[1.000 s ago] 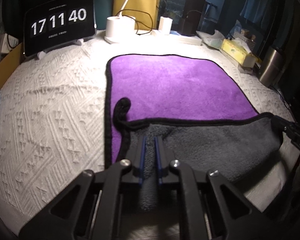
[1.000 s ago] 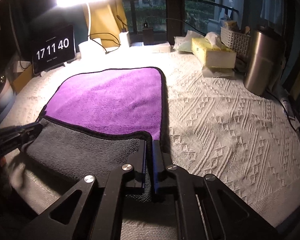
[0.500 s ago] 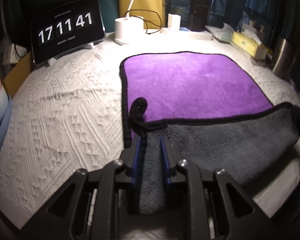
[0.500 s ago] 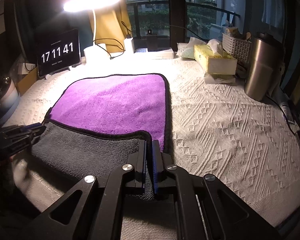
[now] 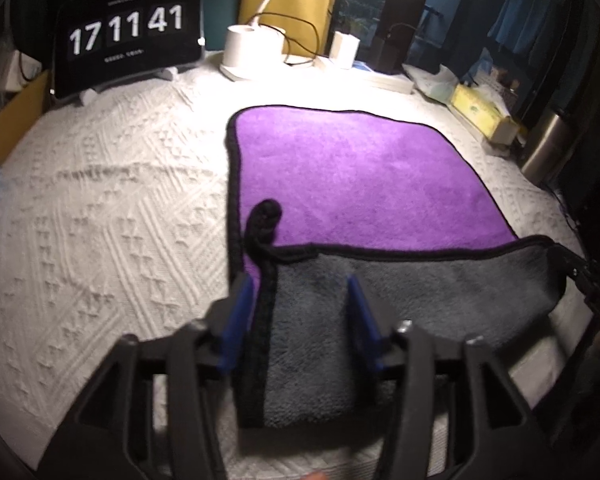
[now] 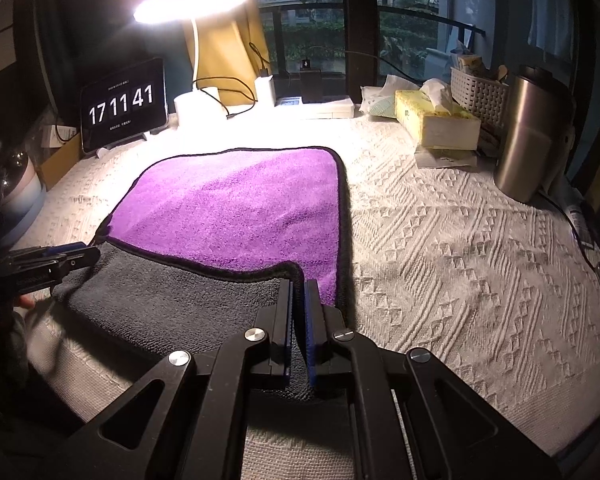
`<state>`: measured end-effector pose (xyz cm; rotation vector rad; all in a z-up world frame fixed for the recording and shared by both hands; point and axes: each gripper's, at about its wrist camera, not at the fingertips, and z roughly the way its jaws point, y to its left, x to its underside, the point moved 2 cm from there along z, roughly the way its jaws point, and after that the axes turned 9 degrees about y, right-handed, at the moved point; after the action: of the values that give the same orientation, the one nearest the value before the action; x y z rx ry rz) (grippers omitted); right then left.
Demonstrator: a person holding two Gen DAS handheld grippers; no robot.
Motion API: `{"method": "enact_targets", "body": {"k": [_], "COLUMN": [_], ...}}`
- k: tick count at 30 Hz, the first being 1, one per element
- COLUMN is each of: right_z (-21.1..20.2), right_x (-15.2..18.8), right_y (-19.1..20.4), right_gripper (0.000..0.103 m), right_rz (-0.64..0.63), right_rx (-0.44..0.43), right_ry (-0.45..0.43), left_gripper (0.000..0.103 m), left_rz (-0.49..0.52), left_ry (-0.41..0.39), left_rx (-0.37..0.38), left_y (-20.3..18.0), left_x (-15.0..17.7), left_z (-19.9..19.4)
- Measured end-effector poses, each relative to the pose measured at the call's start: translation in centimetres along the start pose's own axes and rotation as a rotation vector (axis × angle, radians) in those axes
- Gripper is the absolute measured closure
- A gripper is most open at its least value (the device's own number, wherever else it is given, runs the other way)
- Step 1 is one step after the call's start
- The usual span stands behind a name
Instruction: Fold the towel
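Note:
A purple towel (image 5: 352,176) with a grey underside and black trim lies on the white textured cover; its near edge is folded over, grey side up (image 5: 420,292). My left gripper (image 5: 300,292) is open, its blue-padded fingers apart on either side of the grey corner, with a black hanging loop (image 5: 266,220) just ahead. My right gripper (image 6: 298,288) is shut on the towel's (image 6: 236,208) other near corner. The left gripper also shows at the left edge of the right wrist view (image 6: 56,258).
A clock tablet (image 6: 124,104), a lit desk lamp (image 6: 196,0), chargers, a yellow tissue box (image 6: 436,120), a white basket (image 6: 480,94) and a steel tumbler (image 6: 528,132) stand along the back and right. A pastel container (image 6: 20,188) sits at the left.
My left gripper has opened, letting go of the grey corner it held. My right gripper stays shut on its corner. The folded edge has moved a little further over the purple side.

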<state>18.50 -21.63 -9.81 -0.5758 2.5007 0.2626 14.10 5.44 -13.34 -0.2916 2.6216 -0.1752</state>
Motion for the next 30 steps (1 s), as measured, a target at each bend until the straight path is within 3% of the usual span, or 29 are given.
{"method": "enact_targets", "body": {"k": [7,8,11,14,30], "right_z": [0.0,0.0,-0.2,-0.4,-1.4], "right_x": [0.0,-0.1,-0.1,-0.3,-2.9], "right_y": [0.0,0.0,0.0,0.3,0.1], "right_gripper": [0.097,0.097,0.097,0.097,0.097], "right_rz": [0.002,0.002,0.003,-0.003,-0.031], "right_rx": [0.000,0.000,-0.004,-0.003,0.026], "right_ry": [-0.002,-0.004,-0.011,-0.017,-0.071], "left_gripper": [0.053,0.064,0.081,0.089,0.090], "left_rz": [0.111,0.122,0.152,0.148,0.079], "left_ry": [-0.013,-0.020,-0.028,-0.030,-0.156], "left_rx": [-0.108,-0.105,-0.092,-0.076,-0.021], "left_y": [-1.5,-1.6,-1.9,-2.1,-1.7], "left_x": [0.6,0.7,0.9,0.9,-1.4], "left_z": [0.6,0.6,0.5,0.2,-3.9]}}
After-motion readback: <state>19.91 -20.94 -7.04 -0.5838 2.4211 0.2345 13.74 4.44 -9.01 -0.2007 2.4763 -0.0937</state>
